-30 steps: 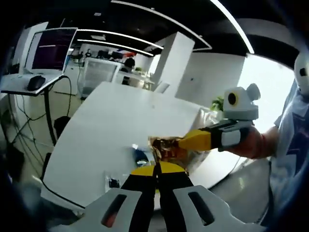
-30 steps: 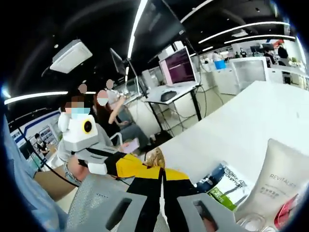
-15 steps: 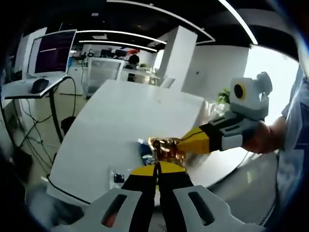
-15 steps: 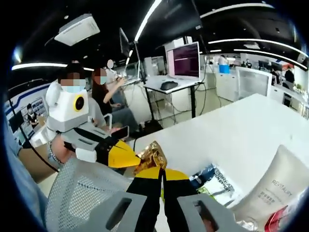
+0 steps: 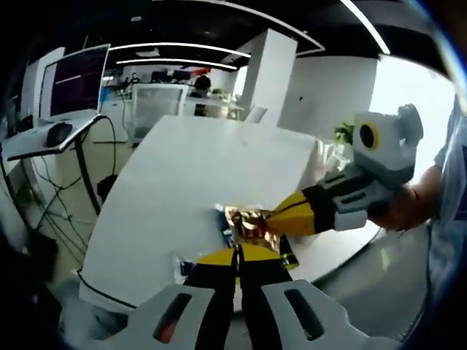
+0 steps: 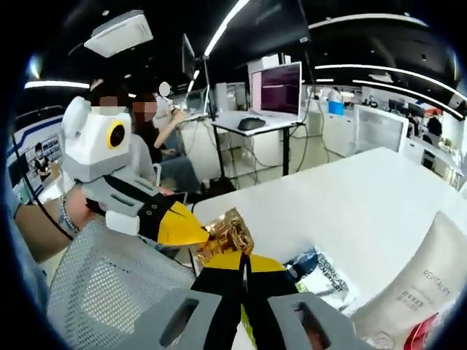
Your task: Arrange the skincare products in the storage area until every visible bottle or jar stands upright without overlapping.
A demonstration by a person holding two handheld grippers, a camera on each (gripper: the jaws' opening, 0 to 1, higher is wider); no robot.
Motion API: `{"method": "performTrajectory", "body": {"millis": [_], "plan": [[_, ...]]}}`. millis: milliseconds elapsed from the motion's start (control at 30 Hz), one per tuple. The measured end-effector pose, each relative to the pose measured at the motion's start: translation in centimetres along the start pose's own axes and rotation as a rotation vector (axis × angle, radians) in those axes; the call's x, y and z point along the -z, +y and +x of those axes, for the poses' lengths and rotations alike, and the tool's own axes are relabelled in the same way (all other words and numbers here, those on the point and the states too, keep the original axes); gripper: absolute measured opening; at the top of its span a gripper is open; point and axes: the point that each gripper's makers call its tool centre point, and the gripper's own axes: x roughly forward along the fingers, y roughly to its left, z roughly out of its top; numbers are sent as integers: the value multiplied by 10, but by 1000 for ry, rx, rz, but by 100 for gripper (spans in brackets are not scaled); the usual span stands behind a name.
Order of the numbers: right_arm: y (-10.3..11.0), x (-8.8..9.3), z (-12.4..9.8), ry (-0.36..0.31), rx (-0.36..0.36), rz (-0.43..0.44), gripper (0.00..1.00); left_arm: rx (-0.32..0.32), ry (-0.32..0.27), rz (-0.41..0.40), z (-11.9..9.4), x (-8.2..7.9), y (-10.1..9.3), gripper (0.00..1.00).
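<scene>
Both grippers are pinching one crinkled gold foil sachet and holding it in the air above the near edge of the white bench. In the left gripper view, the left gripper is showing its jaws pressed together with the lower edge of the sachet caught at their tips, while the right gripper is reaching in from the right, its yellow tips closing on the sachet's other side. In the right gripper view the same hold is appearing mirrored: the right gripper is clamping the gold foil sachet from below, and the left gripper is biting it from the left.

On the bench just beyond the sachet, a dark blue and white skincare packet is lying flat, with a green packet showing beside the gripper tips in the left gripper view. To the right in the right gripper view a white Revitalift tube is lying tilted, and something red is sitting at its lower end, too blurred to name. A small dark item is lying near the bench edge, too small to identify.

A grey mesh chair is standing beside the bench.
</scene>
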Motion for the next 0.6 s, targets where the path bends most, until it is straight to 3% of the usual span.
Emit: {"method": "performTrajectory", "body": {"millis": [200, 333, 600], "plan": [[-15, -11, 21, -7, 78, -165, 0, -28, 39, 32, 14, -14, 19, 0], [-25, -10, 33, 12, 95, -114, 0, -41, 72, 35, 25, -14, 31, 0], [-48, -6, 63, 61, 168, -154, 0, -37, 122, 39, 49, -13, 50, 0]]}}
